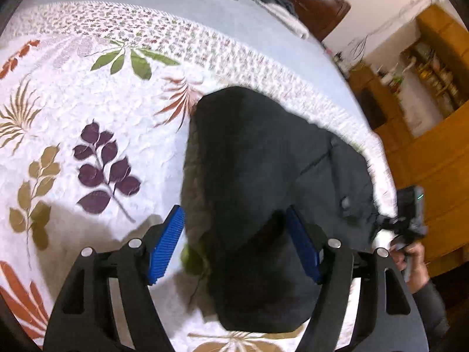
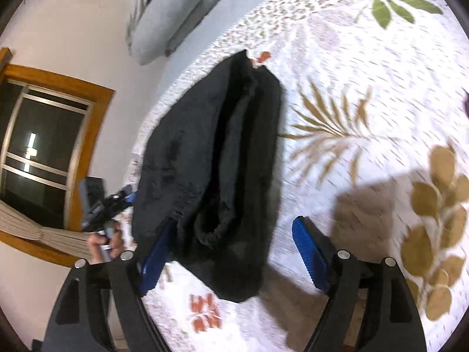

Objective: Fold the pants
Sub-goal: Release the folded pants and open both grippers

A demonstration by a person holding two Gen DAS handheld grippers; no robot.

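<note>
blue-padded left gripper [image 1: 237, 243] stands released, jaws spread, the dark pants [image 1: 263, 176] lying loose between the pads with no visible pinch. right gripper [image 2: 231, 252] is likewise released, its right pad over bare bedspread [image 2: 366, 73]. pants lie folded into a long bundle near the bed edge, running toward twelve o'clock in both views. judgement: lift both grippers straight clear so no cloth drags, then check edges align. left view alone shows wooden shelving [image 1: 433, 94] at two o'clock; right view alone shows a window [image 2: 44, 146] at nine and a pillow [image 2: 176, 11] at eleven.
</note>
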